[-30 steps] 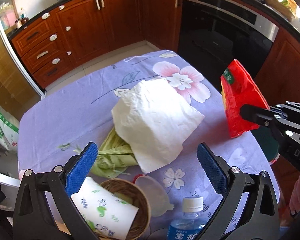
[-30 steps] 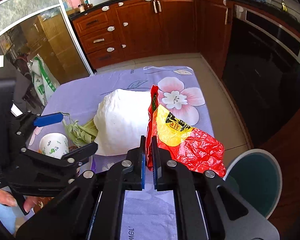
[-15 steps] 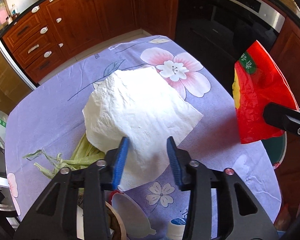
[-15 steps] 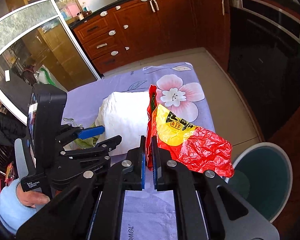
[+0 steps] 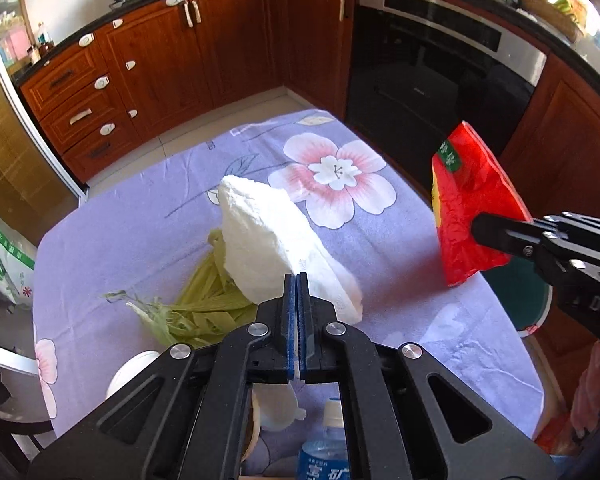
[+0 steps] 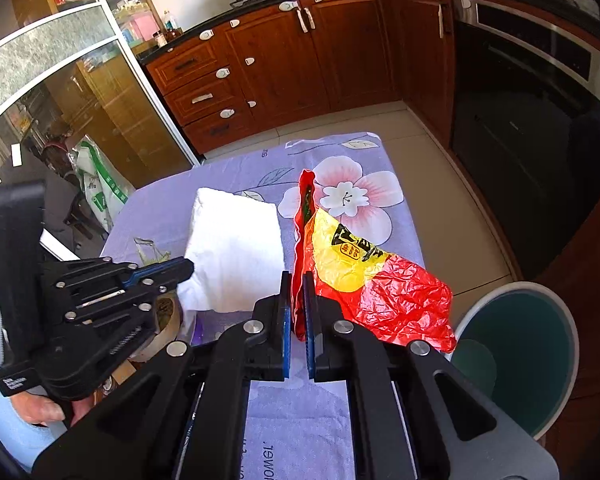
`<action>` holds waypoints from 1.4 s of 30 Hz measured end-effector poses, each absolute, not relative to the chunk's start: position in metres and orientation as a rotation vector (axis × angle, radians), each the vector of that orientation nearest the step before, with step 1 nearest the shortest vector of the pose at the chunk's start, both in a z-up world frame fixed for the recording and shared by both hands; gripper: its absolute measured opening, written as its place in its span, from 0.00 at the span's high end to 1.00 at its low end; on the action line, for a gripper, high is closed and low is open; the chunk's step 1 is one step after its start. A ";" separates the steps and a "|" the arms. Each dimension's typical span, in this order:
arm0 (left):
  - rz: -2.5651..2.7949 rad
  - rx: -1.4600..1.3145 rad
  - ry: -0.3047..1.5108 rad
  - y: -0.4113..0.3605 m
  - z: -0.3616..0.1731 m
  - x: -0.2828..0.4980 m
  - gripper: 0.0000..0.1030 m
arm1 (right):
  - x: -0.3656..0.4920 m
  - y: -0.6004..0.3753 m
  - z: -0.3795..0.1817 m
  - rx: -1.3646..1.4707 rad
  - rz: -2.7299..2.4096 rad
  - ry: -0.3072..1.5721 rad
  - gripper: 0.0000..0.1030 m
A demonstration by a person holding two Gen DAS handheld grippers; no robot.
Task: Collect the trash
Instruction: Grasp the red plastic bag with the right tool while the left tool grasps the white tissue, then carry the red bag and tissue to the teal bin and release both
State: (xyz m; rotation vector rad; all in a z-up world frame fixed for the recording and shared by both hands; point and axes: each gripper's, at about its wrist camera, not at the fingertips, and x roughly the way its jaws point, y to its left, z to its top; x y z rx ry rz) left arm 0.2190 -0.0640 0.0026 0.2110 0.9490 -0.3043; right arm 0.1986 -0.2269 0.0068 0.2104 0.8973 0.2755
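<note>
The left gripper is clamped on the near edge of a white paper towel, which hangs lifted above the table. The right gripper is clamped on a red and yellow bag, held in the air over the table's right edge, near a green bin that stands on the floor beside the table. The bin's inside looks bare. Green corn husks lie on the purple flowered cloth, partly under the towel. At the near edge sits a basket, its contents hidden, with a white cup beside it and a water bottle nearby.
</note>
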 end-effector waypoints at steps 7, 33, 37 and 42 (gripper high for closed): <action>-0.330 0.203 0.856 -0.058 0.061 0.188 0.99 | 0.173 -0.234 0.037 0.220 0.276 0.821 0.95; -0.778 0.399 0.907 -0.295 0.015 0.109 0.98 | 0.107 -0.432 -0.052 0.473 0.019 0.916 0.95; -0.790 0.399 0.964 -0.314 -0.012 0.121 0.98 | 0.116 -0.445 -0.076 0.505 0.023 0.959 0.90; -0.797 0.391 1.022 -0.325 -0.036 0.139 0.98 | 0.130 -0.457 -0.089 0.553 0.012 0.969 0.42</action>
